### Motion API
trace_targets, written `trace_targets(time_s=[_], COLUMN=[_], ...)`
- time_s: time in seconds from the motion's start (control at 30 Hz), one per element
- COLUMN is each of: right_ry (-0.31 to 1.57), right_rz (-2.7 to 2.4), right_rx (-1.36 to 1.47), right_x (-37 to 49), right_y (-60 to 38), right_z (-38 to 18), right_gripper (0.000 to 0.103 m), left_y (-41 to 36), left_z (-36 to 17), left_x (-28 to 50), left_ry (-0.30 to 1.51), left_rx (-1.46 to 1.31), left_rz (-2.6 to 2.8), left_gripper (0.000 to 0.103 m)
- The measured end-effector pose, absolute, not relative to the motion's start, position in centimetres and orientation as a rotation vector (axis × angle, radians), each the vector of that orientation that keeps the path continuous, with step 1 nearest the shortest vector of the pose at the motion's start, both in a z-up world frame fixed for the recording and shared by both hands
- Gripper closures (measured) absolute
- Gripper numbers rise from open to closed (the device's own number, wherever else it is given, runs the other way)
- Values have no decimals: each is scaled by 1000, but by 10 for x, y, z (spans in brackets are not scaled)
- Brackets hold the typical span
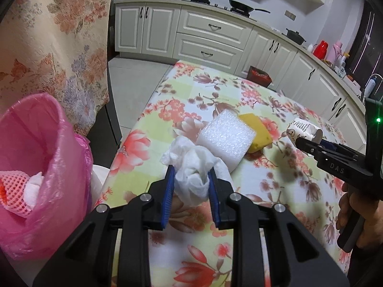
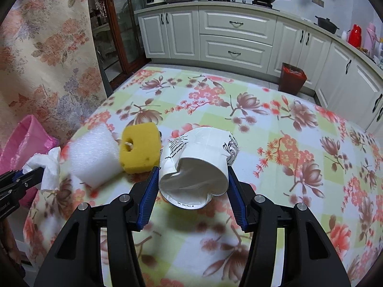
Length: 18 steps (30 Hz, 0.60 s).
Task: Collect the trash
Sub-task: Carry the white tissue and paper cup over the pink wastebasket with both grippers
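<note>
Left gripper [image 1: 191, 174] clamped on crumpled tissue [image 1: 191, 167], pads pressing into the wad from both sides; the tissue is clear of the table [image 1: 148, 129]. Right gripper [image 2: 192, 174] clamped on paper cup [image 2: 201, 157]: cup lies sideways between the pads, its base toward the camera, wall dented inward on the left side, so the grip is already deforming it. Cup's long axis runs roughly along the fingers, away from the camera. Pink-lined bin [image 1: 36, 138] sits off the table's left edge, just beside the left gripper, with netting and tissue already inside. Key relation: bin lies to the left of both loads; left hand is much the nearer, the right must cross over the foam block [image 2: 95, 153] and sponge [image 2: 140, 148], which rest touching each other on the table between the two grippers. Judgement: tissue goes in first, cup follows; both remaining items are uncollected. Risk: a crushed cup slipping mid-carry.
</note>
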State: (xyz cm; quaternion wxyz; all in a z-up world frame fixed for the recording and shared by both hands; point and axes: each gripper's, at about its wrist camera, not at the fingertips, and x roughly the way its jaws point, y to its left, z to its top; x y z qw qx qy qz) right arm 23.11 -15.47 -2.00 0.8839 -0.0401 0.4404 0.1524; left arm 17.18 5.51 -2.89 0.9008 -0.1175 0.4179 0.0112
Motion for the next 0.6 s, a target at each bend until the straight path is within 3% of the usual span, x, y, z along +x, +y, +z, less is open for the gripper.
trace_targets(time_s=[0.6], right_ry=[798], right_rz=[379], right_rx=[-95], right_x=[180], right_y=[-129], right_z=[45], right_gripper=[51], left_y=[85], left_z=[34], left_x=[110], left_ry=[722], left_rx=[-267], left_rz=[66], left_gripper=[77])
